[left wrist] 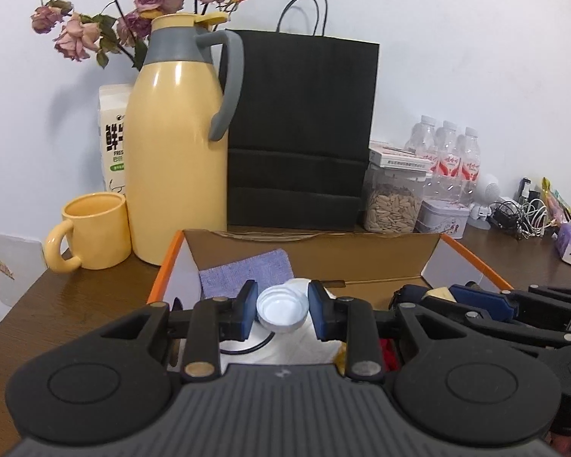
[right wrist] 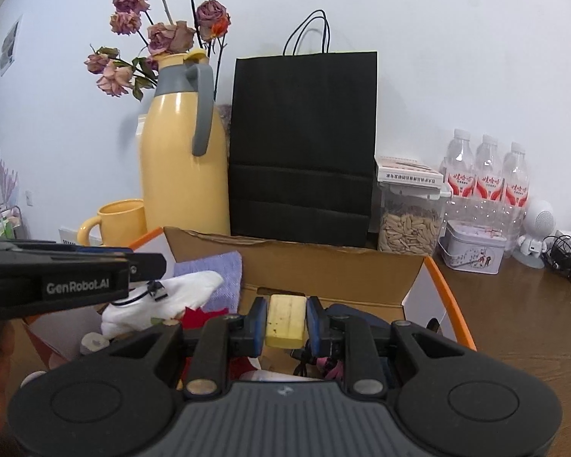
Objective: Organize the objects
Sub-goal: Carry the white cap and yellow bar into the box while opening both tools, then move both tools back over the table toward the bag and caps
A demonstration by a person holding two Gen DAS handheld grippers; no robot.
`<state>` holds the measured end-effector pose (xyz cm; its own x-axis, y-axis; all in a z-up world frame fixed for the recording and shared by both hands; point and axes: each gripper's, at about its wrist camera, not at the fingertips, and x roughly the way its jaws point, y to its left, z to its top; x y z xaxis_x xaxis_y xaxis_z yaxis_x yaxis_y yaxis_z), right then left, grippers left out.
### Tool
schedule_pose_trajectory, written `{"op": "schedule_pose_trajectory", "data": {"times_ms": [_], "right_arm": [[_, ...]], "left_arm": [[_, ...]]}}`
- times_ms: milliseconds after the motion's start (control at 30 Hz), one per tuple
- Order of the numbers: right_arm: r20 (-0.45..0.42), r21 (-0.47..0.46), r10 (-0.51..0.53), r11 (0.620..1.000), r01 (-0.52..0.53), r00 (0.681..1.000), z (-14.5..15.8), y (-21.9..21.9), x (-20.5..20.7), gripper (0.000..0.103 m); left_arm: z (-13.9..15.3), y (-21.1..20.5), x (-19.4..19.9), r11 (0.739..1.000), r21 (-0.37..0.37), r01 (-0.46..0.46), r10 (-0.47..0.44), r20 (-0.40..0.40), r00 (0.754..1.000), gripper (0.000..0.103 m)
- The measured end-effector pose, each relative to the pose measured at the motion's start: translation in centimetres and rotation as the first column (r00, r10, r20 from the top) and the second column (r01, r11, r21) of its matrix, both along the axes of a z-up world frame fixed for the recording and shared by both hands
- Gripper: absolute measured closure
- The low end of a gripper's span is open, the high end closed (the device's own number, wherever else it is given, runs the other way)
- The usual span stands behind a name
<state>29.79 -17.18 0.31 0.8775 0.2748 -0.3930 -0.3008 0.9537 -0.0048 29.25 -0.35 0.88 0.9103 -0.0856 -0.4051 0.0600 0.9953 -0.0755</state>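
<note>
Two wrist views, each close above the open cardboard box on the surface, facing the wall; left set leftward, right rightward; both share the yellow jug, black paper bag and water bottles.

Glossy yellow jug, matt black paper bag, corrugated cardboard box, fuzzy purple cloth.

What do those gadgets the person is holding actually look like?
Each gripper is chunky black plastic. The left gripper has a ribbed grey body, two round black discs, jointed black linkage bars with silver pins, and blue-padded fingers. The right gripper looks the same. "GenRobot.AI" is printed in white on the left one's side.
</note>
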Motion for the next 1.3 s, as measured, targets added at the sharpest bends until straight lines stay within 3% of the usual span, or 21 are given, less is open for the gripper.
{"op": "schedule_pose_trajectory", "data": {"times_ms": [100, 167, 200, 233, 267, 300, 333, 400, 900, 1067, 1300], "right_arm": [[-0.005, -0.004, -0.012, 1.0, 0.012, 1.0, -0.2, -0.1, 0.0, 0.08], [0.001, -0.008, -0.03, 1.0, 0.03, 1.0, -0.2, -0.3, -0.1, 0.071], [0.004, -0.004, -0.036, 0.999, 0.036, 0.999, -0.2, -0.4, -0.1, 0.059], [0.007, 0.005, -0.042, 0.999, 0.042, 0.999, -0.1, -0.6, -0.2, 0.042], [0.013, 0.015, -0.051, 0.999, 0.051, 0.999, 0.0, -0.8, -0.4, 0.032], [0.021, 0.02, -0.061, 0.998, 0.06, 0.998, 0.1, -0.9, -0.5, 0.014], [0.032, 0.024, -0.07, 0.997, 0.069, 0.997, 0.2, -1.0, -0.7, 0.006], [0.04, 0.028, -0.073, 0.997, 0.071, 0.997, 0.3, -1.2, -0.8, 0.002], [0.074, 0.015, -0.032, 0.999, 0.031, 0.997, 1.7, -0.8, -3.5, 0.0], [0.075, 0.002, -0.005, 1.0, 0.004, 0.997, 2.2, -0.5, -5.5, 0.0], [0.015, -0.018, 0.043, 0.999, -0.043, 0.999, 1.0, 0.1, -8.3, 0.0]], "left_arm": [[0.2, 0.6, -0.3, 1.0, -0.014, -0.018, 0.018, 0.014, 1.0, 0.045], [0.3, 1.0, -0.7, 0.999, -0.017, -0.039, 0.04, 0.027, 0.999, 0.019], [0.4, 1.1, -0.8, 0.999, -0.019, -0.05, 0.051, 0.03, 0.998, 0.012], [0.4, 1.4, -1.0, 0.998, -0.025, -0.064, 0.065, 0.04, 0.997, 0.0], [0.5, 1.5, -1.2, 0.997, -0.031, -0.075, 0.077, 0.053, 0.996, 0.0], [0.6, 1.6, -1.3, 0.996, -0.033, -0.084, 0.086, 0.059, 0.995, 0.0], [0.6, 1.6, -1.3, 0.995, -0.033, -0.09, 0.092, 0.057, 0.994, 0.0], [0.7, 1.7, -1.3, 0.995, -0.032, -0.097, 0.099, 0.053, 0.994, 0.0], [2.4, 2.3, -4.1, 0.996, -0.026, -0.08, 0.083, 0.094, 0.992, 0.0], [2.7, 3.2, -6.2, 0.997, -0.001, -0.079, 0.079, 0.073, 0.994, 0.0], [1.8, 5.9, -8.9, 0.994, 0.034, -0.108, 0.108, 0.017, 0.994, 0.0]]}}
